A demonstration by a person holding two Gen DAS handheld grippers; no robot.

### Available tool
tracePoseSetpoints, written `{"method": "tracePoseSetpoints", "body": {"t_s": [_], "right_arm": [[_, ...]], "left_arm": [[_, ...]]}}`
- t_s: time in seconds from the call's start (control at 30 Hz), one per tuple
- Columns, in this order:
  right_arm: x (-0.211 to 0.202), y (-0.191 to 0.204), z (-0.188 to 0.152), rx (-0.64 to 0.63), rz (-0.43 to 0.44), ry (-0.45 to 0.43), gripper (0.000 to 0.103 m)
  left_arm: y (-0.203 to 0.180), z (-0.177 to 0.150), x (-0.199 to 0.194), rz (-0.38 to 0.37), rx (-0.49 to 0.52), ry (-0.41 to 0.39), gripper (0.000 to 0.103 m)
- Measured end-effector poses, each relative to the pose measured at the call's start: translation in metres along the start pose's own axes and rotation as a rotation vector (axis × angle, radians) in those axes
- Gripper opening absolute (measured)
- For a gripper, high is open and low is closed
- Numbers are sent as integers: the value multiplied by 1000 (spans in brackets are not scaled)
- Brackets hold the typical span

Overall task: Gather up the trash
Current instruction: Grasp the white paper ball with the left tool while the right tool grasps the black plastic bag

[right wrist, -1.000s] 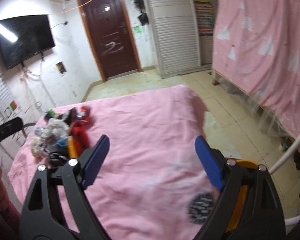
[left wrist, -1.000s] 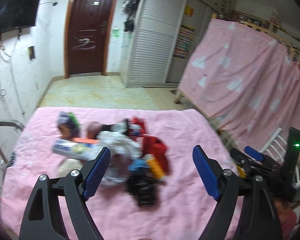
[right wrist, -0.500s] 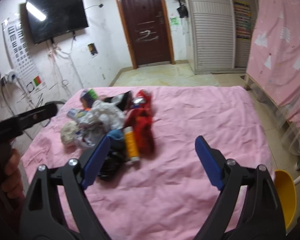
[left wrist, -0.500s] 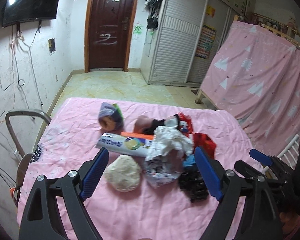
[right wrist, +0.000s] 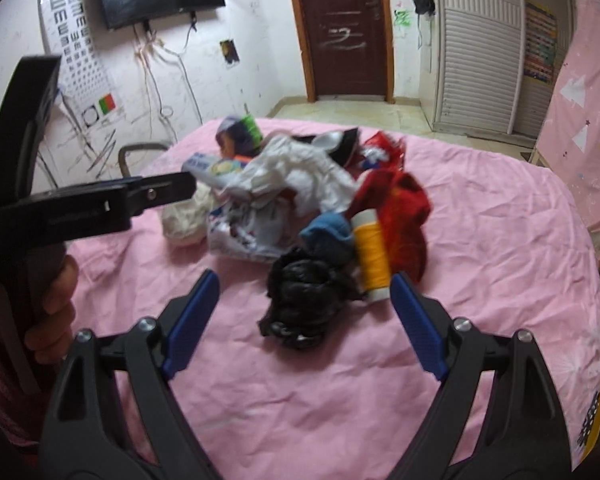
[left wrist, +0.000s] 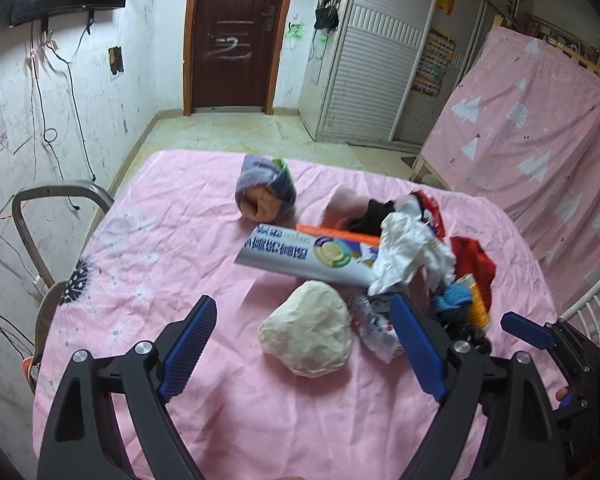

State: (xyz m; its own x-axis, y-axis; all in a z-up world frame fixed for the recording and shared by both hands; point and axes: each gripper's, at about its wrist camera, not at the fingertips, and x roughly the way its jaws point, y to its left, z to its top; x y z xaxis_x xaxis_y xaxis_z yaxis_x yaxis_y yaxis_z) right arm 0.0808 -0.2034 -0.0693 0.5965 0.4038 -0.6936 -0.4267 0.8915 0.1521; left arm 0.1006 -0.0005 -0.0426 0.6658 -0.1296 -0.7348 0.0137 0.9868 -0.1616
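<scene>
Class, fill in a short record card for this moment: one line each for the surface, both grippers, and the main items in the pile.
surface: pink sheet covering the table
left gripper: open, empty, lined up with the cream wad
right gripper: open, empty, lined up with the black bag
pile centre: toothpaste box under white crumpled paper
pile right side: yellow spool beside red cloth
pile far end: purple sock roll

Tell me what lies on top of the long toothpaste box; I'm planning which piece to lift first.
Crumpled white paper covers the toothpaste box's right end, and an orange strip shows along its far edge. What the paper hides cannot be seen.
</scene>
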Motion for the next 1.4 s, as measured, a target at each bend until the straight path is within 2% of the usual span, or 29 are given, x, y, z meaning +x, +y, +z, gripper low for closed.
{"method": "tracePoseSetpoints", "body": {"t_s": [0.47, 0.53, 0.6, 0.63, 0.7, 0.77, 1.07, 1.4], "right_arm": [[23, 3, -4, -1, -13, 64, 67], [24, 0, -3, 6, -15, 65, 63], [26, -1, -4, 13, -17, 75, 52], [26, -1, -3, 13, -20, 75, 50], [26, 0, -4, -1, -34, 73, 37], [26, 1, -4, -4, -39, 70, 34], [3, -8, -9, 23, -24, 18, 33], [-32, -29, -14, 74, -19, -68, 33]], "left_arm": [[12, -6, 34, -24, -43, 76, 78], [12, -6, 35, -35, -46, 77, 71], [12, -6, 37, -51, -48, 83, 50], [10, -7, 37, -61, -42, 83, 46], [8, -8, 36, -63, -33, 82, 43], [5, -9, 36, -66, -30, 80, 43], [0, -12, 14, -66, -26, 50, 43], [-29, -13, -21, -40, 32, -11, 43]]}}
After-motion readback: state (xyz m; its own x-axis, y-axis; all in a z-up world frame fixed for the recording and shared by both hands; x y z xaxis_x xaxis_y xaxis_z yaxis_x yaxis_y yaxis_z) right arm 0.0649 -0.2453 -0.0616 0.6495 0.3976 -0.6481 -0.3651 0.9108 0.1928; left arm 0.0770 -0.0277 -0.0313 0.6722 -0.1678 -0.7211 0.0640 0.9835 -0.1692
